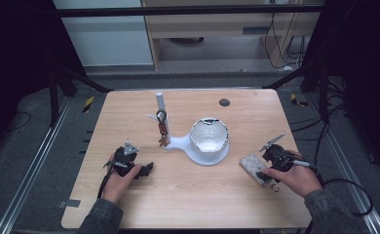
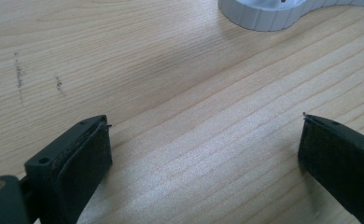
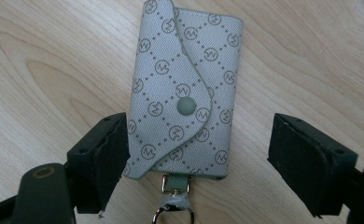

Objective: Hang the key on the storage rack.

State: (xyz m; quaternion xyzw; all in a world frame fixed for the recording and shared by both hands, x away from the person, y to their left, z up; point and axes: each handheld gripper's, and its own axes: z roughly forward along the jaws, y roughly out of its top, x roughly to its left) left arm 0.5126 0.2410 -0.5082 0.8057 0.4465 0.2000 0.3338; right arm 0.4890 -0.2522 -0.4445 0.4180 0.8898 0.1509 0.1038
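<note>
Big wooden surface (image 1: 188, 190) under everything. In the middle, a white stand (image 1: 198, 146) with a bowl (image 1: 208, 136) on it and a tall post (image 1: 161, 109) with keys (image 1: 162, 127) hanging. Right of the stand, a small grey pouch (image 3: 185, 88) lying flat with its flap snapped shut. Right gripper (image 3: 199, 154) wide open around the pouch's near end, holding nothing. Left of the stand, left gripper (image 2: 203, 149) wide open, empty, over bare wood.

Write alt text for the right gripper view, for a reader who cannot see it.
A grey, snap-flap key pouch of patterned fabric lies flat on the light wooden table, between the open black fingers of the right gripper. Its flap is closed with a round grey snap, and a metal ring hangs from its near end.
</note>
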